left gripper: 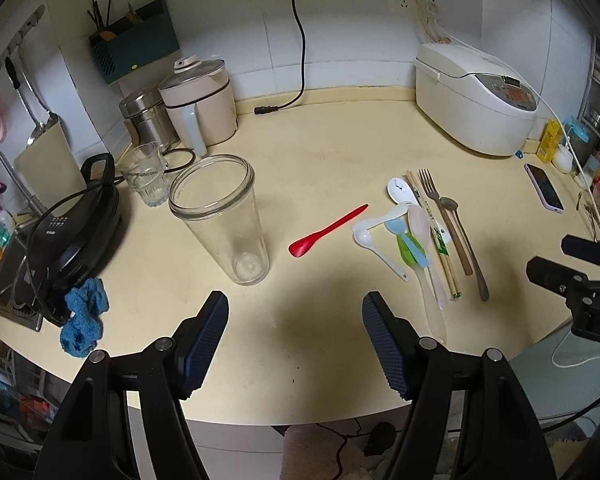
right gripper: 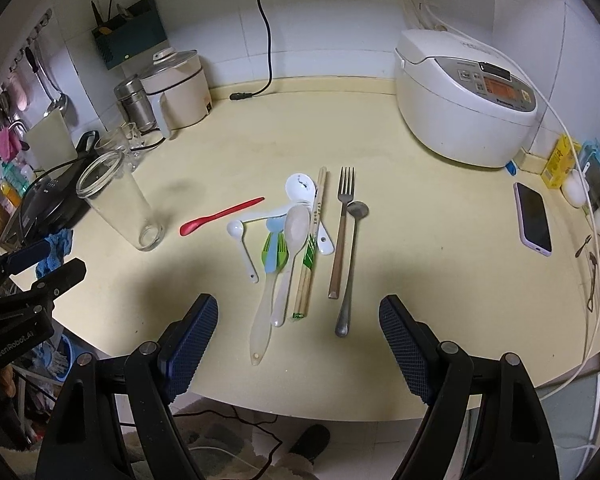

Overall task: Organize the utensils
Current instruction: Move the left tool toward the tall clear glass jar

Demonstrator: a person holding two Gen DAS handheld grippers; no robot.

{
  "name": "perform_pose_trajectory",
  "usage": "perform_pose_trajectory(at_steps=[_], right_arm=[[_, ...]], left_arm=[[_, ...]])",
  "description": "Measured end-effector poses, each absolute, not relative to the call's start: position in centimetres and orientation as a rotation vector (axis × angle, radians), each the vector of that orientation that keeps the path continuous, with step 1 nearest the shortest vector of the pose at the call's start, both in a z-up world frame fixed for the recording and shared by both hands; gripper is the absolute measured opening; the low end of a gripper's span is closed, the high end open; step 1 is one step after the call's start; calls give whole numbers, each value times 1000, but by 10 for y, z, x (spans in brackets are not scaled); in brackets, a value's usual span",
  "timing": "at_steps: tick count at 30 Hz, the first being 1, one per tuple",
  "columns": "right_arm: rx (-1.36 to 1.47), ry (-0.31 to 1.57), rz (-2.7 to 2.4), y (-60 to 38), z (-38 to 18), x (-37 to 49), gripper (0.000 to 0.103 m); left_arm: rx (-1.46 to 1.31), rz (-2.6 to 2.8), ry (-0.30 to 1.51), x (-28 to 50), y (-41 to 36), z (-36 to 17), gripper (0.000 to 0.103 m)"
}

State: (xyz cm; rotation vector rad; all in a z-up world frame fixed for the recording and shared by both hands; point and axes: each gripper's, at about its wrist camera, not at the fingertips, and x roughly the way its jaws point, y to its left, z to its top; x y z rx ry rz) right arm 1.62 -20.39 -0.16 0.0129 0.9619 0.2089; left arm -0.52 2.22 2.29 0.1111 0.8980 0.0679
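Left wrist view. Fingers (left gripper: 204, 340) of the left gripper (left gripper: 294, 340): spread wide, blue ribbed pads facing each other, nothing between them, hovering over the near edge of the counter (left gripper: 320, 148). Jar (left gripper: 220, 218): tall, clear, upright, empty, ahead and left of the fingers. Red spoon (left gripper: 326, 226): flat on the counter, alone, between jar and utensil pile. Pile, to the right: white spoon (left gripper: 374, 246), blue-green pieces (left gripper: 410, 246), clear rice paddle (left gripper: 426, 256), chopsticks (left gripper: 440, 244), fork (left gripper: 444, 220), metal spoon (left gripper: 466, 244), overlapping or side by side, handles toward the camera. Glass cup (left gripper: 146, 174): behind the jar, beside a black appliance (left gripper: 76, 232). Blue cloth (left gripper: 84, 318): at that appliance's near edge. Kettle (left gripper: 200, 104) and rice cooker (left gripper: 476, 98): against the back wall. Phone (left gripper: 544, 188): far right. Right gripper (left gripper: 572, 268): partly in frame at the right edge; its opening cannot be judged here.

Right wrist view. Right gripper (right gripper: 298, 340): fingers (right gripper: 404, 344) wide apart, holding nothing, hovering near the counter edge with the pile straight ahead. Paddle (right gripper: 268, 300), chopsticks (right gripper: 310, 248), fork (right gripper: 342, 236) and metal spoon (right gripper: 350, 268) lie roughly parallel; the paddle's handle reaches nearest. Red spoon (right gripper: 222, 216): left of the pile, apart from it. Jar (right gripper: 118, 200): further left, upright. Left gripper (right gripper: 40, 264): at the left edge.
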Motion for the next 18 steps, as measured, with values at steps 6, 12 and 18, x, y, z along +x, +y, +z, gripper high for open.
perform_pose_trajectory(at_steps=[6, 12, 18], right_arm=[[-12, 985, 227, -200, -9, 11, 84], [-30, 1011, 236, -201, -20, 2, 84], [-26, 1034, 252, -201, -28, -5, 84]], left_arm=[[96, 83, 889, -7, 26, 22, 74], [75, 99, 895, -13, 29, 18, 74], [72, 103, 908, -20, 26, 14, 74]])
